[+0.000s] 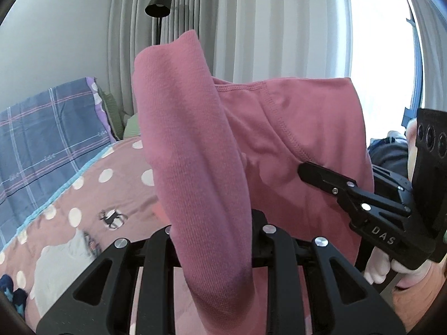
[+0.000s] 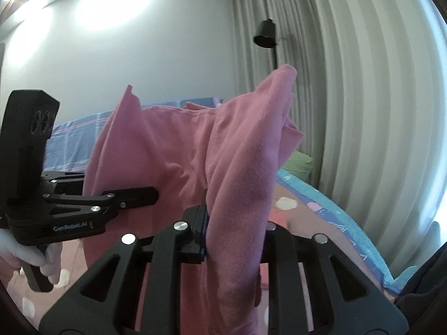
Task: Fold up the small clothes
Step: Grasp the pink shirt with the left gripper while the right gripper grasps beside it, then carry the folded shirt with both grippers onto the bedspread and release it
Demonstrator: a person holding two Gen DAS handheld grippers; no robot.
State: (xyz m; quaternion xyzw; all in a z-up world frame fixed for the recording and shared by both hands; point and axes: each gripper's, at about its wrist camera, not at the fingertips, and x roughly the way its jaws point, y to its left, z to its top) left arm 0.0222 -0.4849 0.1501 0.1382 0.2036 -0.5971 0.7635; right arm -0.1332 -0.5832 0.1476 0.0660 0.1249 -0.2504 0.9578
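**A:** What have the two tongs got hold of?

**B:** The left gripper (image 1: 215, 240) is closed down on a ribbed fold of the pink garment (image 1: 293, 128), which runs straight up between its fingers; the right gripper (image 2: 232, 229) is likewise pinched on a thick bunch of the same cloth, with a blue pad just showing on its left finger (image 2: 192, 231) where the fabric is pressed; the right finger is hidden behind the cloth.

**A:** And from across, how do they look?

**B:** In the left wrist view the right gripper (image 1: 310, 171) reaches in from the right, its tip against the pink cloth beside a stitched seam; in the right wrist view the left gripper (image 2: 151, 194) comes in from the left with its finger laid flat across the fabric; a white-gloved hand (image 2: 49, 256) holds its handle.

**A:** Where is the garment itself?

**B:** Lifted off the bed (image 1: 92, 195), stretched between the two grippers and drooping in the middle; below lies a pink polka-dot sheet; a blue plaid quilt (image 1: 47, 128) sits at the bed's far end; behind stand pale curtains (image 1: 251, 28) and a black lamp (image 1: 158, 7).
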